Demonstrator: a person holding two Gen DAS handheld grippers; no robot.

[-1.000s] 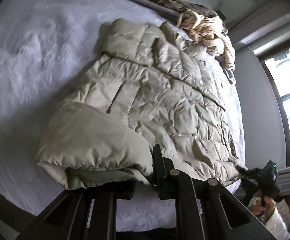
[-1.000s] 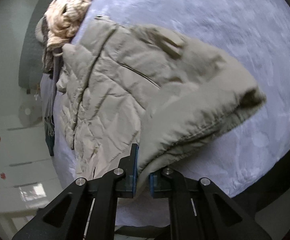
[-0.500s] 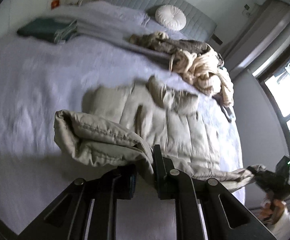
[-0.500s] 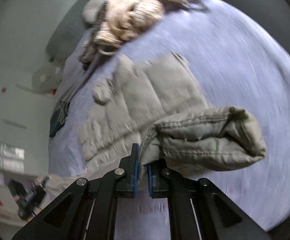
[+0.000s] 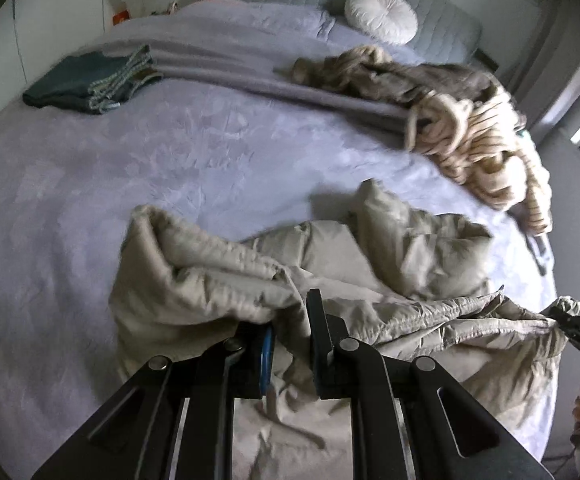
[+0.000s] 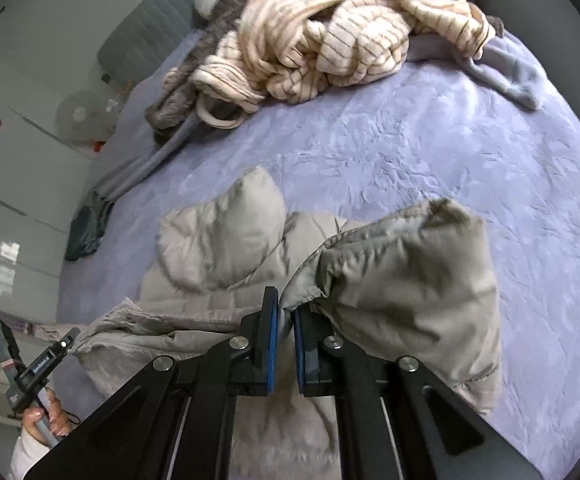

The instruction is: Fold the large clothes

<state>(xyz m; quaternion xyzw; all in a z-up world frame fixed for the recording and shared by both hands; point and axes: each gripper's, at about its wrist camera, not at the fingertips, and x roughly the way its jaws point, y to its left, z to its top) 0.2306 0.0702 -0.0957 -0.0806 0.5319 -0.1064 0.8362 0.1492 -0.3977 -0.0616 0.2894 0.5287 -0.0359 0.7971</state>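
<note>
Left wrist view, from left to right across the lavender-covered bed [image 5: 137,184]: a folded dark teal cloth [image 5: 77,86] lies near its far left edge, the left gripper [image 5: 290,340] pinches a bunched fold of the beige quilted puffer jacket [image 5: 402,264] at the near edge, and a cream striped knit heap [image 5: 486,152] sits towards the far right of the bed. Right wrist view shows the left gripper [image 6: 69,338] at the bed's near left corner with the jacket's hem stretched to it, then the right gripper [image 6: 285,344], its blue pads pressed together on a puffy fold of the jacket [image 6: 410,288] raised off the bed.
</note>
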